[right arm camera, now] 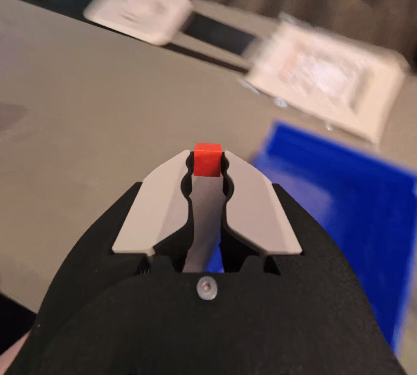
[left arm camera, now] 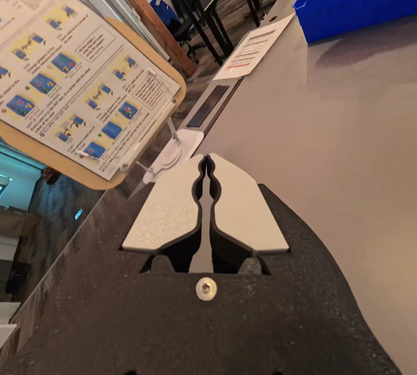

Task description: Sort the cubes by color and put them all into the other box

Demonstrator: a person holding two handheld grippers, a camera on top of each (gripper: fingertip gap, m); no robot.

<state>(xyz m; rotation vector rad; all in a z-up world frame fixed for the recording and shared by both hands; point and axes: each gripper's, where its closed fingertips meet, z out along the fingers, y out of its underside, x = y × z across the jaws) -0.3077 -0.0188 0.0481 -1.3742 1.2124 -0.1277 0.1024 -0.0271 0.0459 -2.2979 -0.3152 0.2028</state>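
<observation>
My right gripper (right arm camera: 207, 157) is shut on a small red cube (right arm camera: 207, 163), held at the fingertips above the grey table (right arm camera: 79, 127). A blue box (right arm camera: 338, 194) lies to its right, blurred, partly hidden behind the gripper. My left gripper (left arm camera: 207, 157) is shut and empty, tilted, low over the grey table (left arm camera: 316, 160) near its edge. A blue box (left arm camera: 361, 2) stands at the far upper right of the left wrist view, well away from that gripper. I cannot see inside either box.
An instruction sheet on a wooden board (left arm camera: 79, 84) stands on a white stand (left arm camera: 178, 151) at the table's edge. A laminated paper (left arm camera: 252, 52) lies beyond it, blurred in the right wrist view (right arm camera: 320, 84). Chairs and table legs (left arm camera: 203, 14) stand past the table.
</observation>
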